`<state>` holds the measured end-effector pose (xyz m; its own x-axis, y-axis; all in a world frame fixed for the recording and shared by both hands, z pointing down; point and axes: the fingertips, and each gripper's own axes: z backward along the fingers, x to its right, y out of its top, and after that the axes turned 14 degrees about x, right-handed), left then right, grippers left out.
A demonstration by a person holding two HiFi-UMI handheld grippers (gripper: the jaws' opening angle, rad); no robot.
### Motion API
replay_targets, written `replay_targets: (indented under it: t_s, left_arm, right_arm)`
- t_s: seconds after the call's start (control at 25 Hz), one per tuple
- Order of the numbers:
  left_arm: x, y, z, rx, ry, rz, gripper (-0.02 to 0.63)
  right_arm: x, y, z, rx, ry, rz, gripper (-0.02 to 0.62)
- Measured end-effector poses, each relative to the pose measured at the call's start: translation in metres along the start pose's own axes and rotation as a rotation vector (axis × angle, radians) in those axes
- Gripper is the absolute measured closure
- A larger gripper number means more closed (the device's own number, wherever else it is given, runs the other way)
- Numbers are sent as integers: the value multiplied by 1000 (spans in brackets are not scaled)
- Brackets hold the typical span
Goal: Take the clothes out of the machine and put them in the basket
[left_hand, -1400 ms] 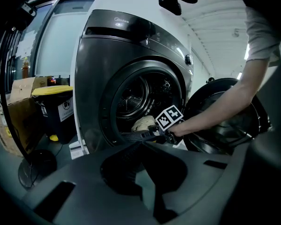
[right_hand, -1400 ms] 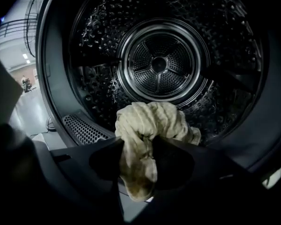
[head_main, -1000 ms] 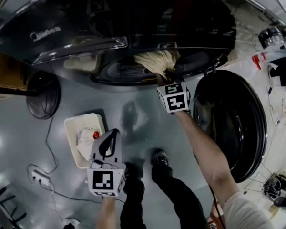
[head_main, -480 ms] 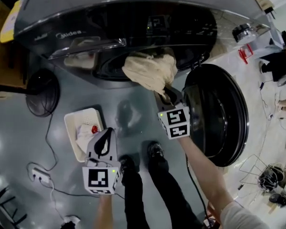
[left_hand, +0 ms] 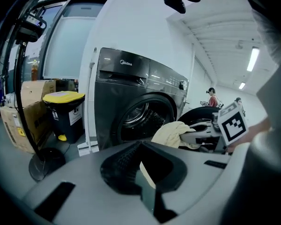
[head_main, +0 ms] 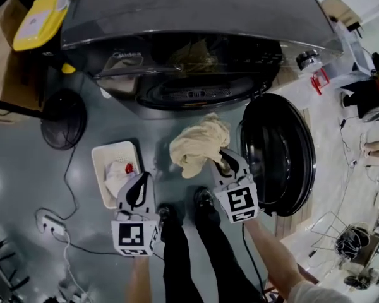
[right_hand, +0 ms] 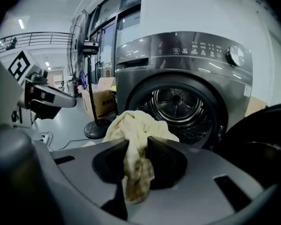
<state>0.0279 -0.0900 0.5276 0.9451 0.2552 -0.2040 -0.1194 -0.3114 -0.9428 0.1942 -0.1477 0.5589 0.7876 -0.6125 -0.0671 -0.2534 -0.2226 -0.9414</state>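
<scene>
The right gripper (head_main: 220,161) has its fingers squeezed tight on a soft, crumpled cream cloth (head_main: 199,145). The cloth hangs in a lumpy bunch in the air. It is out of the shiny dark grey washing machine (head_main: 196,17) and next to the round black door (head_main: 278,150), which is open. The left gripper (head_main: 146,177) has its fingers pinched together with nothing in them. It is just beside the boxy white basket (head_main: 102,156) on the smooth grey floor (head_main: 25,169), with some clothes inside.

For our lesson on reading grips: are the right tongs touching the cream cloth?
Touching. The right gripper view shows the cream cloth pinched between the right tongs, hanging out past them.
</scene>
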Motion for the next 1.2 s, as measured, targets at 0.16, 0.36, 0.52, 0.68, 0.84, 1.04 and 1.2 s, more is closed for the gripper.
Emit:
replay_targets:
  t_s: [0.16, 0.36, 0.52, 0.68, 0.84, 1.04, 1.2]
  left_arm:
    - [-15, 9, 22, 14, 56, 9, 588]
    - [-37, 5, 53, 36, 132, 12, 588]
    - [-62, -7, 91, 39, 209, 26, 588]
    - [-96, -12, 133, 56, 300, 51, 588]
    - [-129, -24, 179, 61, 391, 75, 588]
    - [-160, -44, 229, 71, 493, 98, 588]
    - [-179, -66, 264, 60, 563, 121, 588]
  right_arm:
    - [-32, 24, 15, 37, 52, 18, 500]
    - [-68, 45, 13, 72, 123, 33, 500]
    - [-112, 57, -8, 89, 214, 57, 500]
    - [-167, 70, -28, 115, 305, 68, 500]
    - [-230, 74, -42, 130, 397, 71, 500]
    - [-300, 66, -59, 124, 511, 77, 500]
    - [-345, 49, -71, 105, 572, 76, 500]
